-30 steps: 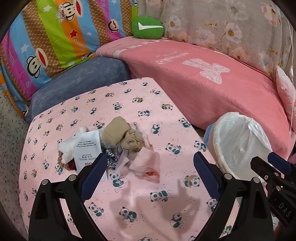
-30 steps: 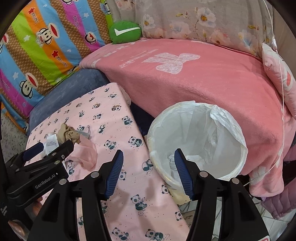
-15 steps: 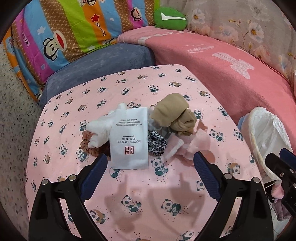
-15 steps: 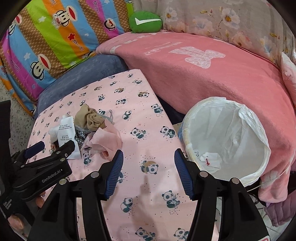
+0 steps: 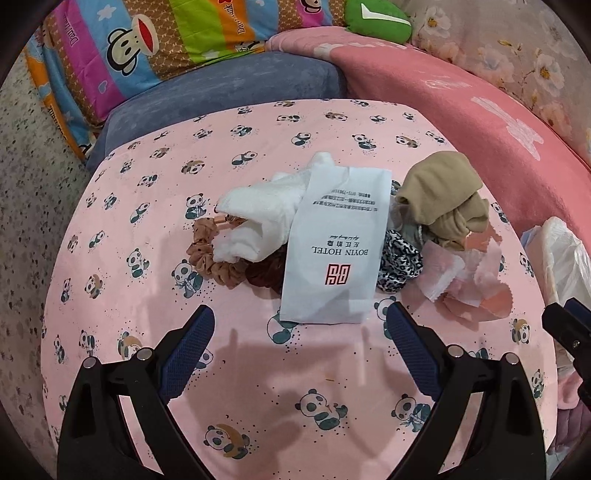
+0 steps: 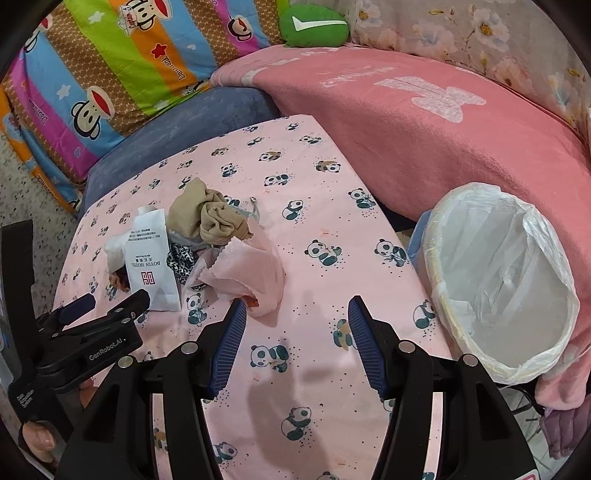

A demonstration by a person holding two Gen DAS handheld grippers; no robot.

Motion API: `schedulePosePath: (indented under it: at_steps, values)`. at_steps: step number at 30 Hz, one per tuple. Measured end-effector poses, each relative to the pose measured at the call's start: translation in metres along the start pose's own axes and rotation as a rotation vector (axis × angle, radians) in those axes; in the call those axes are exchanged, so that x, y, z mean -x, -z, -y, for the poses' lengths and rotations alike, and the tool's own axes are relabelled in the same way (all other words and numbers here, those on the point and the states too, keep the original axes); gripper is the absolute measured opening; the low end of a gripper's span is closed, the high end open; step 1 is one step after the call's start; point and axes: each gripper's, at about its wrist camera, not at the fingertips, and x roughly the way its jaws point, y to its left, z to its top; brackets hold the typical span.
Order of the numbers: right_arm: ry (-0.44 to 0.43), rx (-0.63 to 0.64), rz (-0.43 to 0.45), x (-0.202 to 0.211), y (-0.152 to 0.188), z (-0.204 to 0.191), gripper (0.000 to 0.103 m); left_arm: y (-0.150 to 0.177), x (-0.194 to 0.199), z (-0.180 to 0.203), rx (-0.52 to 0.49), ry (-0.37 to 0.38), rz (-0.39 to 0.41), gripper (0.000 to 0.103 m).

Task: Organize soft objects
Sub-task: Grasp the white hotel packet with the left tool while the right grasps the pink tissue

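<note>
A heap of soft things lies on the pink panda-print table point(image 5: 258, 369): a white hotel bag point(image 5: 336, 254), a white cloth point(image 5: 258, 221), a tan scrunchie point(image 5: 210, 258), a dark red scrunchie point(image 5: 264, 275), a leopard scrunchie point(image 5: 399, 264), beige balled stockings point(image 5: 443, 199) and a pink cloth point(image 5: 469, 280). My left gripper point(image 5: 299, 325) is open just short of the bag, empty. My right gripper point(image 6: 295, 314) is open too, its left fingertip next to the pink cloth point(image 6: 251, 269). The same heap shows at the left of the right wrist view, with the bag point(image 6: 151, 258) and the stockings point(image 6: 207, 218).
A bin lined with a white plastic bag point(image 6: 498, 280) stands at the table's right edge. A sofa with a pink blanket point(image 6: 424, 129), a blue cushion point(image 5: 221, 92), a striped cartoon quilt point(image 6: 110, 66) and a green pillow point(image 6: 314, 26) surrounds the table's far side.
Both grippers have moved left and lower toward the heap, which now fills more of each view. The bin has slid to the right. Nothing was grasped.
</note>
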Motion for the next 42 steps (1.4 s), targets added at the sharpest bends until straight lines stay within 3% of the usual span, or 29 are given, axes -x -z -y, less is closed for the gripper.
schedulePosePath:
  at_steps: [10, 13, 19, 24, 29, 31, 35, 42]
  values:
    - [-0.023, 0.012, -0.037, -0.031, -0.003, -0.016, 0.057, -0.002, -0.018, -0.012, 0.040, 0.097, -0.028, 0.090]
    - [-0.030, 0.015, -0.040, -0.036, -0.004, -0.018, 0.053, -0.004, -0.026, -0.011, 0.038, 0.102, -0.037, 0.090]
    - [-0.039, 0.016, -0.062, -0.046, -0.003, -0.021, 0.032, -0.006, -0.031, -0.011, 0.047, 0.143, -0.035, 0.088]
    - [-0.052, 0.005, -0.080, -0.051, -0.002, -0.020, 0.011, -0.004, -0.033, -0.008, 0.025, 0.188, -0.041, 0.062]
    - [-0.063, -0.003, -0.069, -0.048, 0.000, -0.019, 0.007, -0.002, -0.033, -0.007, 0.034, 0.245, -0.063, 0.031]
    - [-0.066, -0.004, -0.065, -0.045, 0.000, -0.018, 0.006, 0.000, -0.031, -0.007, 0.038, 0.258, -0.066, 0.023]
    - [-0.078, -0.009, -0.053, -0.038, 0.000, -0.016, 0.004, 0.003, -0.021, -0.004, 0.042, 0.283, -0.055, 0.015]
    - [-0.094, -0.017, -0.012, -0.016, -0.001, -0.012, 0.003, 0.002, 0.004, 0.008, 0.010, 0.288, -0.015, 0.008]
